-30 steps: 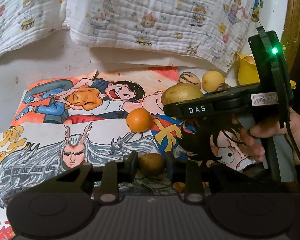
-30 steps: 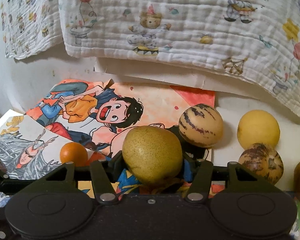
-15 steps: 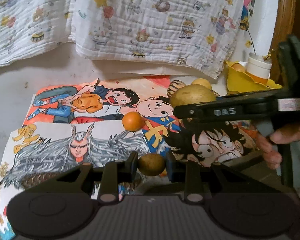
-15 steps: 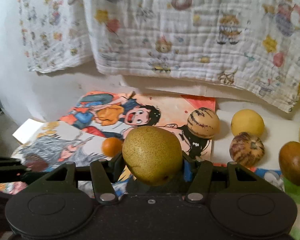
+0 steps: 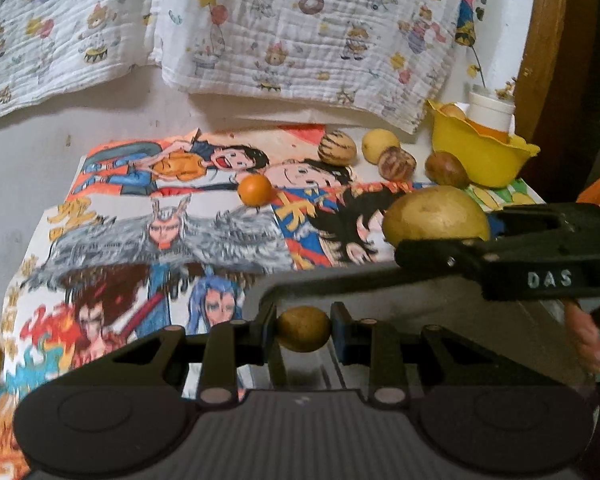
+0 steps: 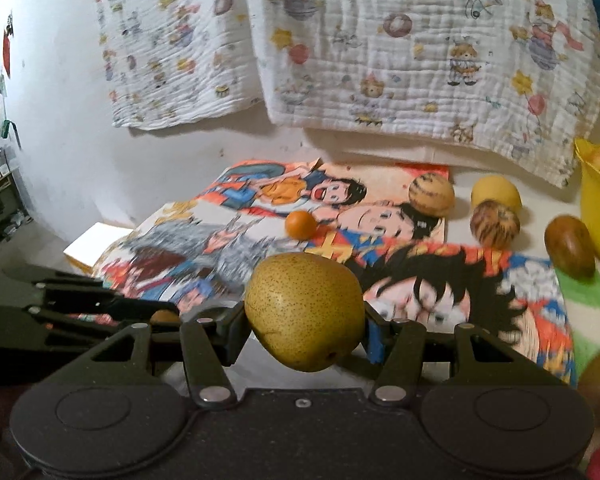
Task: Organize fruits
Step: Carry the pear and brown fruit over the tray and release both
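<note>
While the left gripper [image 5: 304,329] pinches a small brownish-yellow oval fruit [image 5: 303,328] between its nearly closed blue-padded fingers, the right gripper [image 6: 305,316] clamps a large speckled yellow-green pear [image 6: 303,310] at a middling spread, both fruits held clear above the worktop [image 5: 28,168]. From the left wrist view the right gripper reaches in from the right edge with the pear [image 5: 436,216] at its tip, and a person's fingers [image 5: 588,336] curl around its black handle.

Colourful hand-drawn cartoon posters [image 5: 180,216] cover the pale worktop. On them lies a small round orange [image 5: 255,189], alone near the middle. Farther back sit a round striped tan melon-like fruit [image 5: 337,148], a smooth yellow round fruit [image 5: 380,146] just beside it, and a second, darker striped fruit [image 5: 396,163] touching or nearly touching the yellow one. A brown-green oval fruit [image 5: 446,170] rests just in front of a yellow plastic bowl with a wavy rim [image 5: 480,156], which stands at the far right corner and already holds some fruit plus a white cup [image 5: 492,110]. A white quilted cloth printed with bears and balloons [image 5: 260,28] hangs on the wall behind.
</note>
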Available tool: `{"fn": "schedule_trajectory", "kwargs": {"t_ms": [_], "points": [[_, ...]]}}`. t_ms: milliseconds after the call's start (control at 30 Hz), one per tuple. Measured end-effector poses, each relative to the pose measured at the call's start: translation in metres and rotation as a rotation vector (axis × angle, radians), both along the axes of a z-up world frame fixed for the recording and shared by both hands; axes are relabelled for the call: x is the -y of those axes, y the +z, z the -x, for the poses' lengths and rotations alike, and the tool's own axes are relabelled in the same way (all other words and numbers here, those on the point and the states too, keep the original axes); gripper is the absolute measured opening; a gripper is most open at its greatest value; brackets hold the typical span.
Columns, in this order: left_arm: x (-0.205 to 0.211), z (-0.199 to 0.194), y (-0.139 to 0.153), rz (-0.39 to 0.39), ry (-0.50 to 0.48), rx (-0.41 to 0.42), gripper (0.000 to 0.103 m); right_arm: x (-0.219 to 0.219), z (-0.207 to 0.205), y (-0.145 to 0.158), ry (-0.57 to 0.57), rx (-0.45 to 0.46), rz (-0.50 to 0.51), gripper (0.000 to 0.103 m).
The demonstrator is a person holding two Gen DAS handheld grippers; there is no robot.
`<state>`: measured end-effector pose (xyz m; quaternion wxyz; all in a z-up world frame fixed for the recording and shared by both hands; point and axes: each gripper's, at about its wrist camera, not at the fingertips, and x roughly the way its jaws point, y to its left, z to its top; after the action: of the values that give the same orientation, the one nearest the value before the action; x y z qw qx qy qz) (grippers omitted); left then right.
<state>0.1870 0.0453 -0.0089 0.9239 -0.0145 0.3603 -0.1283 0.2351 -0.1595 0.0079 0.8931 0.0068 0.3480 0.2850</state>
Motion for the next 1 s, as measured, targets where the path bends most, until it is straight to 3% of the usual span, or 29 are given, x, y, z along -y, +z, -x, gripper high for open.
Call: {"fn": "schedule_trajectory", "kwargs": {"t_ms": [433, 1000], "points": [[0.008, 0.035, -0.007, -0.003, -0.024, -0.01, 0.032, 0.005, 0.064, -0.023, 0.017, -0.017, 0.014, 0.058], [0.012, 0.039, -0.017, -0.013, -0.009, -0.034, 0.032, 0.01, 0.072, -0.033, 0.0, -0.006, 0.014, 0.059]]}}
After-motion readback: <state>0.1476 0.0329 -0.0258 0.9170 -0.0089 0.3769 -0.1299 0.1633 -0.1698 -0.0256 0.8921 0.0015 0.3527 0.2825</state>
